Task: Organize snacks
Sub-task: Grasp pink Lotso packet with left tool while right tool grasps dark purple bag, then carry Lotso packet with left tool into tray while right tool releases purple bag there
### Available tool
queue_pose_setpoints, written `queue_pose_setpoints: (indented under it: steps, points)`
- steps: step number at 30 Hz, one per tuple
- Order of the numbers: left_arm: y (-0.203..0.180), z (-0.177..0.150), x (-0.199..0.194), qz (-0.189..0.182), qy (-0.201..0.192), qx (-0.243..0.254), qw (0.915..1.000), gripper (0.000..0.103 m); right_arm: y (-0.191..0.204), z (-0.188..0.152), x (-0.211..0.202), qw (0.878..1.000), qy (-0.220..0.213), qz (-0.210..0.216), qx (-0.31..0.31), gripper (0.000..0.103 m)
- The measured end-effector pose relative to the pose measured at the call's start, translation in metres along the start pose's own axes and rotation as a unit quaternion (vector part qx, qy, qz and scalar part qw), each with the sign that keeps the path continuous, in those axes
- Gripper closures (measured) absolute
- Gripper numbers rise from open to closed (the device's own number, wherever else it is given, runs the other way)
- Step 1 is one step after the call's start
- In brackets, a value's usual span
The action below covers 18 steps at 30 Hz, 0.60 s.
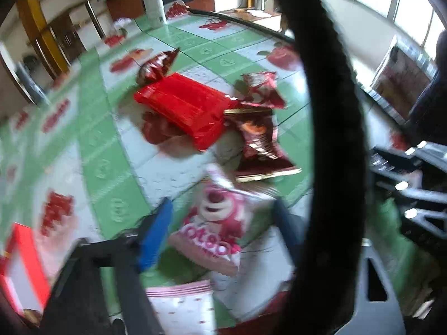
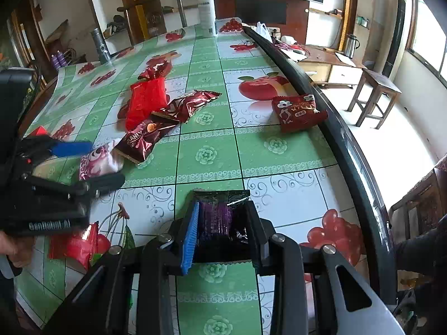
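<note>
My left gripper is around a pink bear-print snack packet, with its blue pad on the left and its dark finger on the right; the view is blurred. The same gripper and pink packet show in the right wrist view. My right gripper is shut on a dark purple snack packet just above the table. A bright red packet, two dark red wrapped snacks and a red flower-print packet lie on the table.
The table has a green and white fruit-print cloth and a dark raised edge on the right. A white bottle stands at the far end. A red packet lies near the front left. A thick black cable crosses the left wrist view.
</note>
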<state>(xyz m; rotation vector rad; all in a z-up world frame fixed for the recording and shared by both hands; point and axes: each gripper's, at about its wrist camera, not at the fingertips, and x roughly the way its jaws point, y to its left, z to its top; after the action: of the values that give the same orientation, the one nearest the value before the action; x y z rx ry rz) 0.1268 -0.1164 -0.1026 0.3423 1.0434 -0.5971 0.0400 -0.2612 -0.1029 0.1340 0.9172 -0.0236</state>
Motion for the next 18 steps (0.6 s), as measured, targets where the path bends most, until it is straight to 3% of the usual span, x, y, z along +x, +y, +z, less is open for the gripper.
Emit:
queue_pose_setpoints:
  steps: [1, 2, 8, 11, 18]
  points:
    - [0.0, 0.0, -0.001, 0.004, -0.004, -0.003, 1.0, 0.059, 0.0, 0.0, -0.001, 1.0, -0.002, 0.0, 0.0, 0.076]
    - [0.0, -0.001, -0.003, 0.007, -0.007, -0.002, 0.9999, 0.064, -0.001, 0.0, -0.002, 1.0, -0.005, 0.001, 0.002, 0.079]
    - [0.0, -0.013, -0.016, -0.011, -0.014, -0.029, 0.9994, 0.066, 0.0, 0.002, -0.012, 1.0, -0.022, 0.007, 0.002, 0.081]
    - [0.001, -0.02, -0.036, -0.01, -0.036, -0.055, 0.9978, 0.066, 0.002, 0.002, -0.021, 0.999, -0.031, 0.015, 0.001, 0.081]
    - [0.014, -0.042, -0.084, 0.044, -0.086, -0.109, 0.9894, 0.066, 0.026, 0.004, -0.044, 0.997, -0.056, 0.038, -0.023, 0.081]
